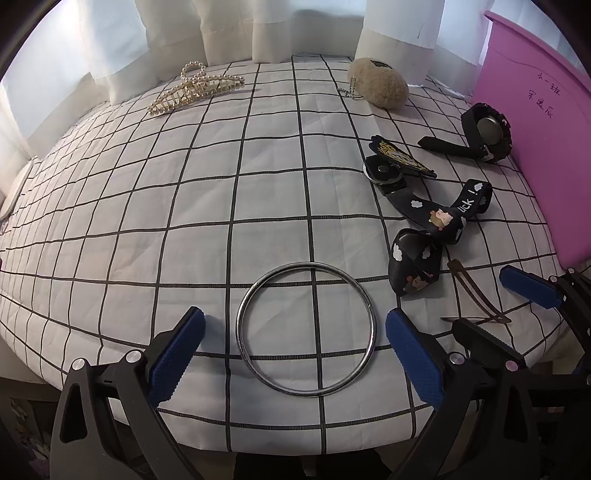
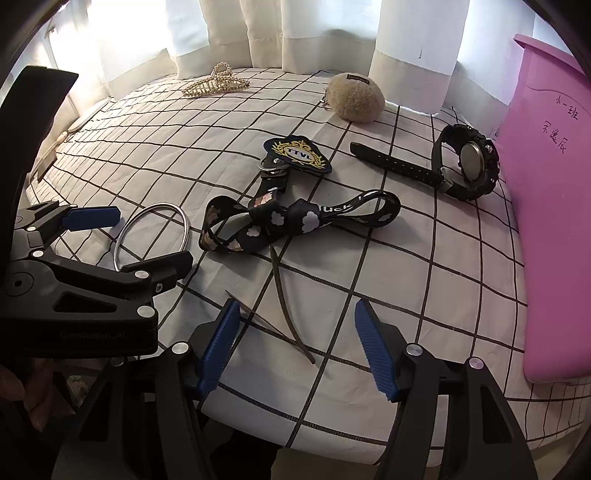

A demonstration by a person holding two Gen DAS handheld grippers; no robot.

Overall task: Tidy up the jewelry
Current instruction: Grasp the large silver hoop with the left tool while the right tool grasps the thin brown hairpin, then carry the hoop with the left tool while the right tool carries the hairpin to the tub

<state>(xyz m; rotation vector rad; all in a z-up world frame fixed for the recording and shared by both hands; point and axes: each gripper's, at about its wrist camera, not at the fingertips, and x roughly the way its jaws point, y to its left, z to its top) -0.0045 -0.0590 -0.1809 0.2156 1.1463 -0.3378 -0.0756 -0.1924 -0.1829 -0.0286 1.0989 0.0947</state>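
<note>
A silver bangle [image 1: 306, 329] lies flat on the checked cloth, between the open fingers of my left gripper [image 1: 295, 332]; it also shows in the right wrist view [image 2: 153, 236]. My right gripper [image 2: 295, 328] is open over a thin brown hair clip [image 2: 282, 295], near the front edge. A black printed lanyard [image 2: 295, 218] with a badge [image 2: 297, 155], a black watch [image 2: 465, 162], a pearl claw clip [image 1: 195, 88] and a beige fluffy charm [image 1: 380, 83] lie further back.
A pink bin [image 2: 546, 221] stands at the right edge of the table. White curtains [image 1: 229, 29] hang behind. The table's front edge [image 1: 258, 435] lies just below both grippers. My left gripper [image 2: 122, 236] sits close to the right one's left side.
</note>
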